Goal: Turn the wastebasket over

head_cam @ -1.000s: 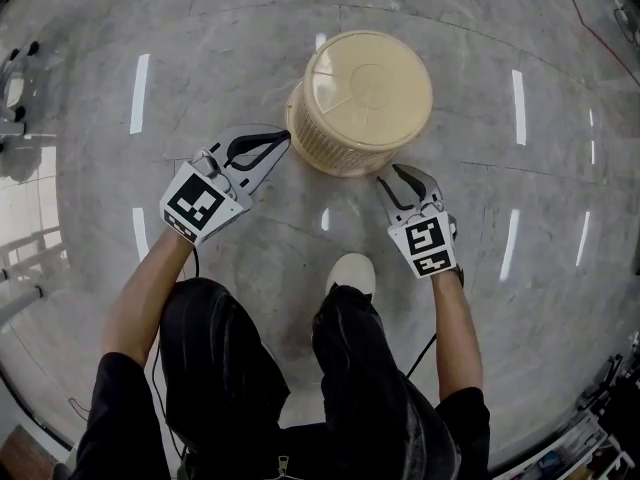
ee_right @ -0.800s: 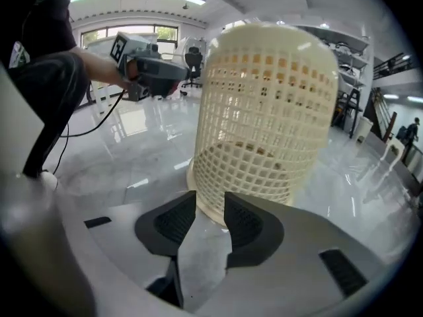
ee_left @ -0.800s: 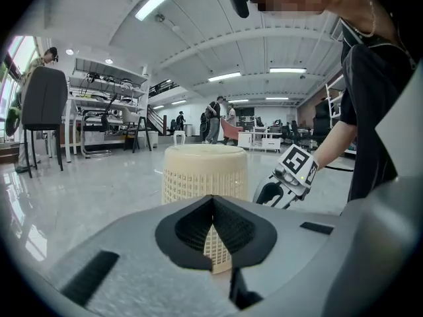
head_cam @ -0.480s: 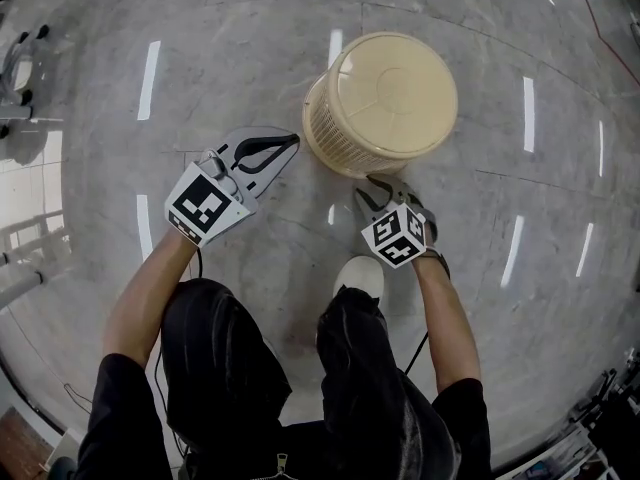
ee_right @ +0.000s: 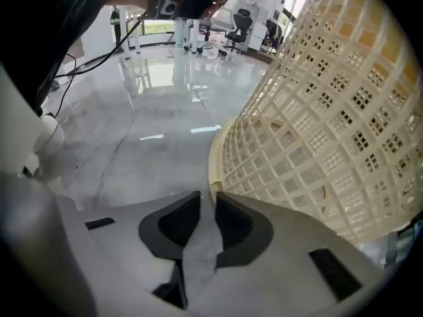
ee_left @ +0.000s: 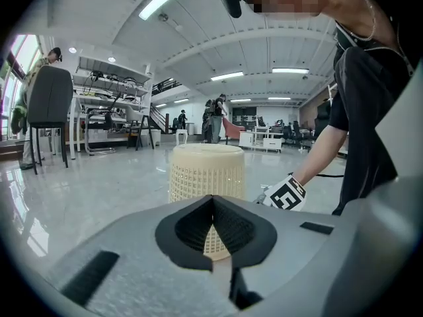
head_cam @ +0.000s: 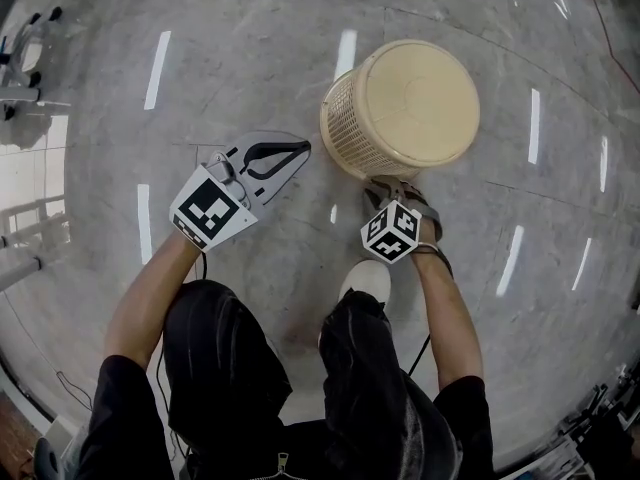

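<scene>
The cream lattice wastebasket (head_cam: 400, 108) stands upside down on the grey stone floor, its solid base facing up. The left gripper view shows the wastebasket (ee_left: 205, 170) straight ahead and a little way off. My left gripper (head_cam: 303, 148) is shut and empty, pointing at the basket from the left without touching it. My right gripper (head_cam: 386, 184) points steeply down at the basket's near bottom rim. In the right gripper view its jaws (ee_right: 207, 197) are closing, with a narrow gap left. The rim (ee_right: 213, 167) stands just at the mouth of that gap, and the pads do not press on it.
The person's white shoe (head_cam: 366, 278) and black trouser legs are just behind the right gripper. A cable (ee_right: 99, 55) trails over the floor. A black chair (ee_left: 47, 107), desks and shelves (ee_left: 109, 121) and people stand far off across the hall.
My right gripper has dropped and moved left, tipping down to the basket's near bottom rim. The left gripper has hardly moved.
</scene>
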`<state>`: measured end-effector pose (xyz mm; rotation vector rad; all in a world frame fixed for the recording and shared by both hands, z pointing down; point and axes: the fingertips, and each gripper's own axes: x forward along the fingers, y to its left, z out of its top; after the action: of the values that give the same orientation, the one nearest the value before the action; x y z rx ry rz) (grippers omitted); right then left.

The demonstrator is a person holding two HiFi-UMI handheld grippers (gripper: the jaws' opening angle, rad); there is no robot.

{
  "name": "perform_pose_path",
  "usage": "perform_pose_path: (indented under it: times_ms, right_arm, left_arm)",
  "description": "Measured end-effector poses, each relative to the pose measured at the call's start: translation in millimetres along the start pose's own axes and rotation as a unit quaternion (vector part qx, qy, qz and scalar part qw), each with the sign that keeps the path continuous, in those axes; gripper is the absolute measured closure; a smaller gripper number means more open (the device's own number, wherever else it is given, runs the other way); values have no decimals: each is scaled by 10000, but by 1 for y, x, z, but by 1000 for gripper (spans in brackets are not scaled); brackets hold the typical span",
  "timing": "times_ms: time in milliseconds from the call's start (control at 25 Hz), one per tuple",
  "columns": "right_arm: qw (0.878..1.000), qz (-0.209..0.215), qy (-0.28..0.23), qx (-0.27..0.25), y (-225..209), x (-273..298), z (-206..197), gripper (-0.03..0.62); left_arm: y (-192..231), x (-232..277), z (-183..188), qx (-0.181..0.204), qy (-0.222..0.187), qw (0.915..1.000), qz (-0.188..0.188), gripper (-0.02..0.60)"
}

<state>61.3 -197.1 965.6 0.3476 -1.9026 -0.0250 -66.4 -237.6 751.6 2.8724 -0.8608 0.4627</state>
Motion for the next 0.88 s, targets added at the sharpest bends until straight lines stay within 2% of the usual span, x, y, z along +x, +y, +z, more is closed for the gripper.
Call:
perform_pose_path:
  times_ms: [40,80,320,600,720,880]
  right_arm:
    - [10000,-7,58,-25,-3,0,0,558]
    - [9999,-19,107,-35,-7,0,0,574]
    - [9985,-53,364,-395,-9,3,0,572]
    - [9982,-93,590,60,-21,7,3,583]
    - [9989,-265,376,112,-24,8,6,586]
    - [9970,-346,-269,630,-26,-7,25,586]
  left_arm:
    - [0,-1,0,-6,-8,10000,-4,575]
    - [-1,-2,1,-5,-13,10000,-12,575]
    - [0,-10,1,-25,15,10000,2,575]
    - [-2,-12,3,-12,17,10000,-4,575]
    - [0,-15,1,-21,46,10000,40,575]
    - [4,-21,1,-37,30,9999,113,575]
